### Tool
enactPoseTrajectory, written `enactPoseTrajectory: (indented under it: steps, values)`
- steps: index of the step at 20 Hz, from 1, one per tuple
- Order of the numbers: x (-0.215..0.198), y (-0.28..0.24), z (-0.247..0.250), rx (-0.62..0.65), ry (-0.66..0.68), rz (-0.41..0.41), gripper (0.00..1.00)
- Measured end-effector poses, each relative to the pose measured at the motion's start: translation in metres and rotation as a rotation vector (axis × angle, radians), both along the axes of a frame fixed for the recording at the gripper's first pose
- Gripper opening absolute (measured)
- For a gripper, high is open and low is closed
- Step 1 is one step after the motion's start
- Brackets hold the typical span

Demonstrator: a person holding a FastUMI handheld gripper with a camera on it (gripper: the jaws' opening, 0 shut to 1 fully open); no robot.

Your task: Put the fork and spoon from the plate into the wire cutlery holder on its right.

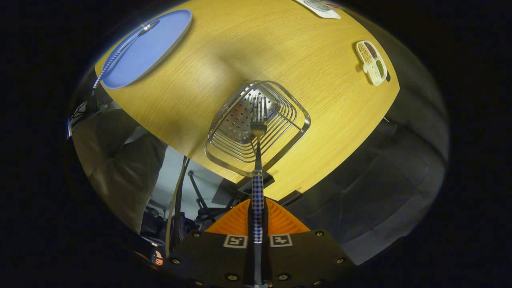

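Above the wire holder (258, 126), gripper (257, 218) clamped the fork (258, 160), tines seemingly inside the rim. Spoon (124, 48) lay on the plate (160, 44), far left. Next: release fork, fetch spoon.

My tool (257, 224) hid the lower end of the fork's (258, 160) checked handle where I gripped it. A white item (322, 7) at the worktop's (256, 52) far edge was cut off. The fillings of the small divided tray (372, 62) were too small to tell.
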State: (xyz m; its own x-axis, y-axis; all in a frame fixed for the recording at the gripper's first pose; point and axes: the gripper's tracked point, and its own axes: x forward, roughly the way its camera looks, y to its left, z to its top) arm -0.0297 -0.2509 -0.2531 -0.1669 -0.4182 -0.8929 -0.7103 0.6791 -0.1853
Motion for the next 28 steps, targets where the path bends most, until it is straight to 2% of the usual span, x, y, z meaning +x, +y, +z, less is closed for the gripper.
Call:
enactPoseTrajectory:
  steps: [5,7,8,9,11,12,13,17,23,26,28]
  values:
    - [0.006,0.003,0.0,0.022,-0.032,-0.014,0.13]
    - [0.008,0.004,0.005,0.038,-0.066,-0.02,0.26]
    - [0.008,0.002,0.009,0.041,-0.09,-0.026,0.27]
    - [0.008,0.003,0.015,0.051,-0.113,-0.039,0.42]
    - [0.006,0.009,0.026,0.089,-0.179,-0.079,0.78]
    - [0.006,0.012,0.031,0.108,-0.227,-0.1,0.86]
    - [0.006,0.018,0.04,0.128,-0.284,-0.123,1.0]
    - [0.006,0.052,0.072,0.199,-0.542,-0.194,0.97]
    - [-0.007,0.158,0.078,0.504,-0.75,-0.349,0.97]
    - [-0.009,0.196,0.084,0.617,-0.843,-0.396,0.97]
    - [-0.003,0.219,0.091,0.687,-0.91,-0.392,0.97]
